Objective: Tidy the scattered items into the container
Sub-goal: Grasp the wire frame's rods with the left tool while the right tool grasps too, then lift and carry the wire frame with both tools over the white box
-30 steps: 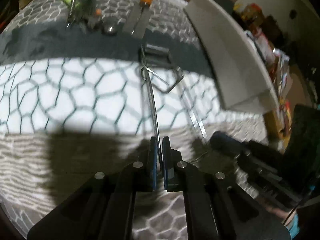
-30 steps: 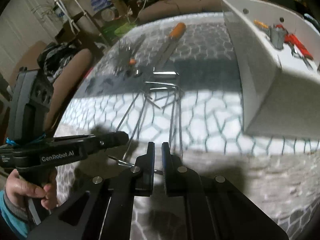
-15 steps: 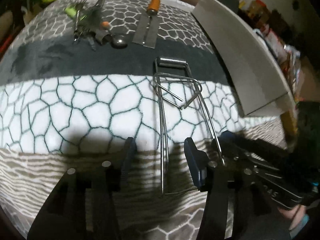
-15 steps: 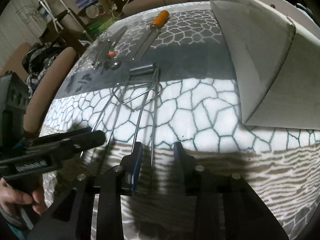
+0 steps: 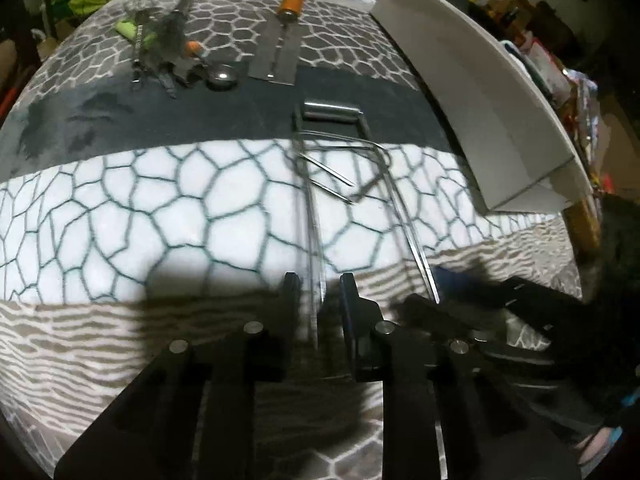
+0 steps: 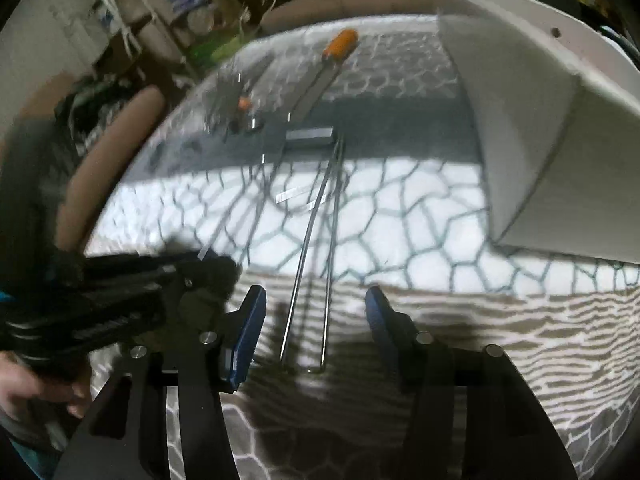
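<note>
Left gripper (image 5: 319,292) first: its jaws were a little apart and closing, with one long rod of the wire utensil (image 5: 312,216) running between them, the pads not yet pressing on it. To its right, the right gripper (image 6: 314,308) stood wider, its jaws also closing, and both rods of the utensil's other arm lay in the gap, touched by neither pad. A person's hand (image 6: 24,388) showed at the left edge of the right wrist view, on the other tool's handle.

As for progress, the tidying looked far from finished. On the patterned cloth (image 5: 120,200), from left to right, lay a tangled heap of small tools (image 5: 160,40) with a green piece in it, a round metal piece (image 5: 221,76) just beside the heap, an orange-handled scraper (image 5: 280,40), then the wire utensil, and at the far right the white container (image 5: 472,92). All of these were outside it. The container's inside was hidden in both views, so what it already held could not be told.

The wire utensil was thin bright steel: long paired rods that met at a dark crossbar on the cloth's dark band, with bent loops near that end. It rested flat, near the container's wall but apart from it. So slender and springy, it would probably slip from a loose pinch.
</note>
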The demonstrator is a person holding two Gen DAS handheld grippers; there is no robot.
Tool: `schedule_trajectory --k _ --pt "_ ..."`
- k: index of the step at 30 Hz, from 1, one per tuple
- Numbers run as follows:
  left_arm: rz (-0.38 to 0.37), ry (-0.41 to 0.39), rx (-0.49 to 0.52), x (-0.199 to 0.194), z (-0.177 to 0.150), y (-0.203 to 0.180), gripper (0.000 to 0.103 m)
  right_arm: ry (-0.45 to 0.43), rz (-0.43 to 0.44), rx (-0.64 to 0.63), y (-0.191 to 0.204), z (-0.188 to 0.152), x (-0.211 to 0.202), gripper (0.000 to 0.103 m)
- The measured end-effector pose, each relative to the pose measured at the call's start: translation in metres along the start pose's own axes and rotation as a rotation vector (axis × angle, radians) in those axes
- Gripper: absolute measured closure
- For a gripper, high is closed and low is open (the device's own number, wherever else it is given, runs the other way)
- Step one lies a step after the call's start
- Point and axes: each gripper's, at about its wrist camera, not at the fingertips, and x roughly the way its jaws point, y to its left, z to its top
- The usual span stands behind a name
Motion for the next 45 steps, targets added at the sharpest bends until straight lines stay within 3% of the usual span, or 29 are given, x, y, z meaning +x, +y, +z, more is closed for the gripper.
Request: schedule_trajectory --k 1,4,6,11,13,19,26,31,36,41,45 --pt "-0.003 0.005 0.007 0.001 0.000 -0.002 0.084 -0.016 -0.016 -0.024 0.003 -0.002 -0.001 0.078" --pt "-0.002 0.009 0.012 0.002 -0.001 -0.005 0.084 -0.005 0.010 -0.012 -0.001 -0.001 0.001 0.078" --pt "-0.044 0.011 -0.001 0.002 -0.001 -0.005 0.084 -0.005 0.037 0.026 -0.009 -0.001 -0.001 0.080" --pt "-0.103 -0.080 0.004 -0.021 0.001 -0.009 0.088 -0.033 0.043 0.016 -0.008 -0.001 -0.013 0.082" --pt "-0.148 -0.089 -0.010 -0.027 0.004 -0.007 0.088 -0.044 0.049 -0.001 -0.003 0.000 -0.018 0.094" --pt "-0.191 -0.068 -0.055 -0.026 0.003 -0.001 0.089 -0.066 0.085 0.016 -0.004 0.000 -0.029 0.093" --pt "-0.247 -0.174 -0.067 -0.070 0.002 -0.011 0.089 -0.148 0.096 -0.045 0.011 0.010 -0.073 0.093" --pt "-0.229 -0.259 -0.029 -0.111 0.007 -0.039 0.089 -0.208 0.096 -0.105 0.020 0.019 -0.112 0.092" --pt "-0.230 -0.262 0.017 -0.133 0.029 -0.079 0.089 -0.284 0.124 -0.111 0.005 0.035 -0.161 0.092" --pt "-0.270 -0.223 0.050 -0.126 0.068 -0.139 0.089 -0.319 0.082 -0.107 -0.035 0.058 -0.205 0.092" --pt "-0.288 -0.170 0.075 -0.097 0.097 -0.186 0.089 -0.322 0.043 -0.067 -0.085 0.070 -0.220 0.092"
